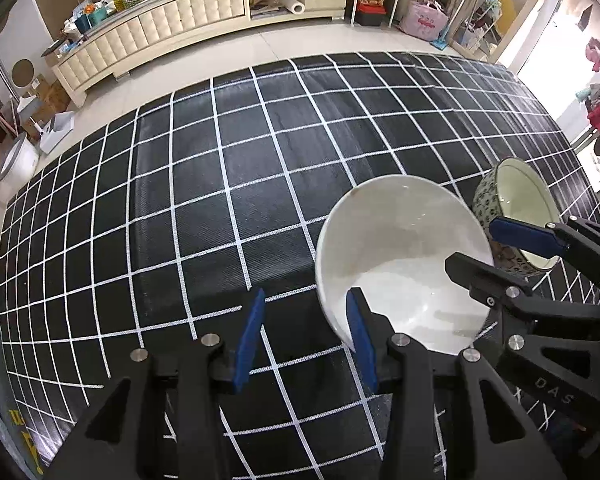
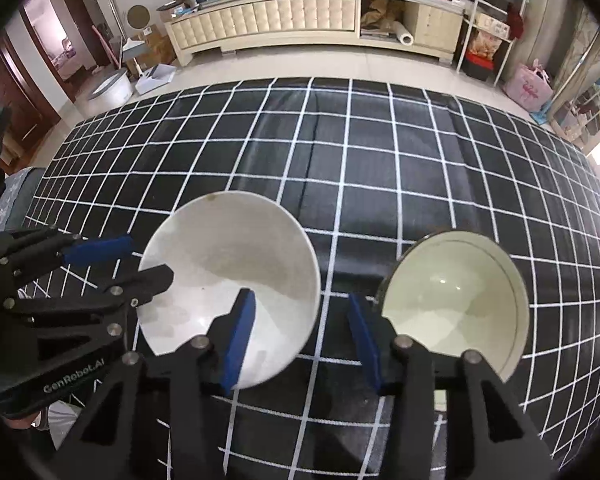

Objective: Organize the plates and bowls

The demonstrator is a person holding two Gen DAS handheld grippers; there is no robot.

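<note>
A plain white bowl (image 1: 404, 256) stands on the black grid-patterned cloth (image 1: 220, 184); it also shows in the right wrist view (image 2: 236, 276). A patterned bowl with a pale green inside (image 2: 456, 300) stands just right of it, also in the left wrist view (image 1: 516, 204). My left gripper (image 1: 306, 336) is open at the white bowl's left rim, its right finger by the near rim. My right gripper (image 2: 304, 336) is open over the gap between the two bowls. Neither holds anything.
The cloth (image 2: 380, 168) covers a large table. A cream cabinet (image 2: 316, 20) with clutter on top stands across the tiled floor. A white rack (image 2: 488, 20) and a pink bag (image 2: 528, 88) are at the right.
</note>
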